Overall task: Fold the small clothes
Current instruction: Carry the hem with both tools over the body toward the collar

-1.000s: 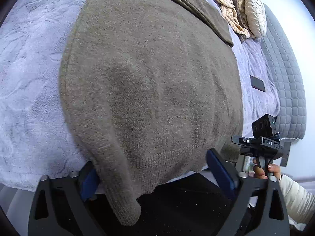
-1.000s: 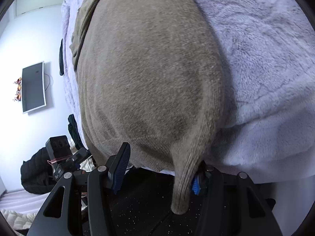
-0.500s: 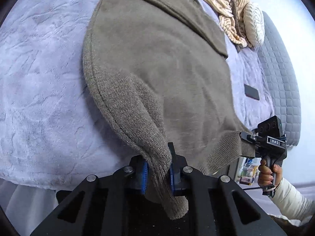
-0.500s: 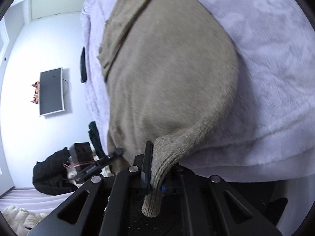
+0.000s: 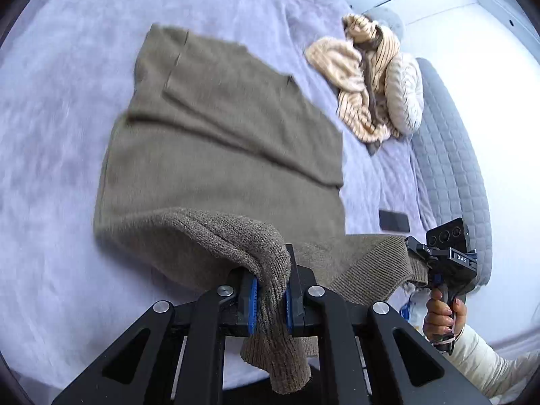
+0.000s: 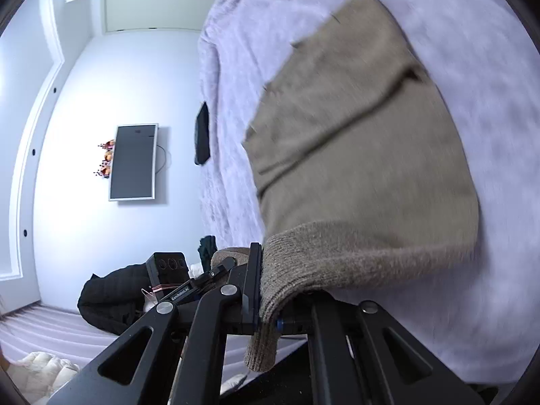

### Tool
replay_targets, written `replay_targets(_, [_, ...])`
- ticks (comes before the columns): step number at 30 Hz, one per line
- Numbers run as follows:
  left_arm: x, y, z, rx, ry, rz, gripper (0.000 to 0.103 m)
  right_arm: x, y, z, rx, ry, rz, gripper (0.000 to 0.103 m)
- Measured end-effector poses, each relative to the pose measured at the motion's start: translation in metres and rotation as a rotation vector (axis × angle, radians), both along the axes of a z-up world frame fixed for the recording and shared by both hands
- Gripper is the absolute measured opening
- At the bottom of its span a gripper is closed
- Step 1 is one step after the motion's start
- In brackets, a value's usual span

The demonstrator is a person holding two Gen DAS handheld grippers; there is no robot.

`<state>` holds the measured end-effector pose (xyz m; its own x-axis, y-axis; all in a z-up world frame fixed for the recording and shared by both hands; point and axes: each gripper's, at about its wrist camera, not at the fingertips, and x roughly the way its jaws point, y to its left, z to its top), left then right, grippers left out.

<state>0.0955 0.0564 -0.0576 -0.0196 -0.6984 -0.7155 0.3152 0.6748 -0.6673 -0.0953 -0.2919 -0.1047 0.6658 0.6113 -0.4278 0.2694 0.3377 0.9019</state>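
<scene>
Both tongs have clamped shut on the brown sweater's (image 5: 219, 141) hem corners and lifted them off the bed (image 5: 50, 135). Left tongs (image 5: 271, 298) and right tongs (image 6: 268, 320) each pinch knit; the sweater's body lies spread ahead of them.

My right tool (image 6: 268, 320) is clamping the ribbed hem corner of the olive knit sweater (image 6: 364, 155), jaws closed on the fabric, a short tail hanging below them. The rest of the sweater is lying across the lavender blanket (image 6: 479, 320) on the bed. My left tool (image 6: 216, 270) is showing at lower left, gripping the other hem corner. A wall TV (image 6: 133, 162) and a black bag (image 6: 111, 300) are sitting in the background.
</scene>
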Motion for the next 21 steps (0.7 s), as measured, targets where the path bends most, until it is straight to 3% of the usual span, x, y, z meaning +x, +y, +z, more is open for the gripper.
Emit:
replay_targets(5, [0.049, -0.01, 0.01, 0.0, -0.068, 0.043, 0.013, 0.052, -0.033, 0.024, -0.038, -0.049, 0.025, 0.007])
replay_targets(13, [0.132, -0.031, -0.006, 0.022, -0.109, 0.138, 0.013, 0.139, -0.087, 0.022, -0.066, -0.04, 0.021, 0.007])
replay_targets(17, [0.174, -0.043, -0.032, 0.053, -0.102, 0.185, 0.013, 0.177, -0.11, -0.001, -0.045, 0.002, 0.012, 0.007])
replay_targets(21, [0.196, -0.057, -0.065, 0.126, -0.091, 0.196, 0.013, 0.205, -0.132, -0.048, -0.026, 0.099, -0.012, 0.007])
